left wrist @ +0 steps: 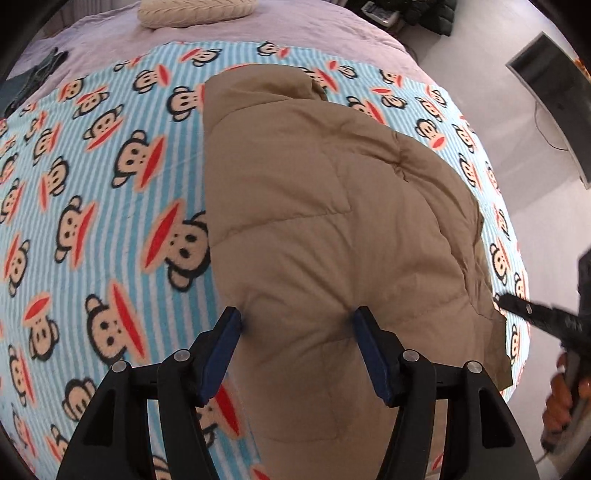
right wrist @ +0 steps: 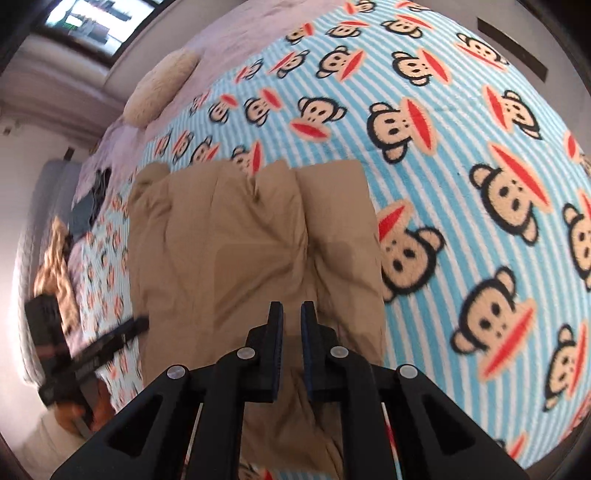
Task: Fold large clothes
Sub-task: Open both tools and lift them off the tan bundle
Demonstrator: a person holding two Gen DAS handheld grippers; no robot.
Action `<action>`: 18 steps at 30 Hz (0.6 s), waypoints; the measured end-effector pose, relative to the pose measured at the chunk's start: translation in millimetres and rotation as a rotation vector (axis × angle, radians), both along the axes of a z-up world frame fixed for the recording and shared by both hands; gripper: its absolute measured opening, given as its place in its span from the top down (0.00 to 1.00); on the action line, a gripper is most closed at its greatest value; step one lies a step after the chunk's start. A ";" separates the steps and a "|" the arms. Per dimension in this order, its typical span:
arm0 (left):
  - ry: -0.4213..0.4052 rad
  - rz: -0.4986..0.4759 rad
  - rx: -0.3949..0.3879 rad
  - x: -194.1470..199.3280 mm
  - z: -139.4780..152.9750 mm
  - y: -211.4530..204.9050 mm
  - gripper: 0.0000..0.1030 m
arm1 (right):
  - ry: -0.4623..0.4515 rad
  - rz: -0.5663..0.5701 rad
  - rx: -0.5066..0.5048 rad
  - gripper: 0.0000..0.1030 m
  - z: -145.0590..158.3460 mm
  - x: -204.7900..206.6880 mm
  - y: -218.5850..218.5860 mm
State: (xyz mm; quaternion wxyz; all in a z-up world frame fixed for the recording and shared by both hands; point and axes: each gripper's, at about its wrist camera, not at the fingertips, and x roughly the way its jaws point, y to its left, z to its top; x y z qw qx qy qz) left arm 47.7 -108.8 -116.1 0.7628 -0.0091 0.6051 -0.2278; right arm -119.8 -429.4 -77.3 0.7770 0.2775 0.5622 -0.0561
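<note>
A tan quilted puffer jacket (left wrist: 325,221) lies folded lengthwise on a blue-striped monkey-print blanket (left wrist: 92,206), its hood at the far end. My left gripper (left wrist: 297,317) is open, its blue-padded fingers spread over the jacket's near end, holding nothing. My right gripper (right wrist: 291,312) hovers over the jacket (right wrist: 236,240) in the right wrist view, its jaws nearly closed with a narrow gap and nothing visibly between them. The right gripper also shows in the left wrist view (left wrist: 517,304) at the jacket's right edge.
A cream knitted cushion (left wrist: 195,11) lies on a lilac sheet (left wrist: 295,33) at the head of the bed. Dark clothes (left wrist: 40,74) lie at the far left. The floor and a dark monitor (left wrist: 554,96) are to the right.
</note>
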 end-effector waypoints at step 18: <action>-0.021 0.080 0.049 -14.0 13.9 17.3 0.01 | 0.050 -0.027 0.054 0.15 -6.3 -8.6 -15.9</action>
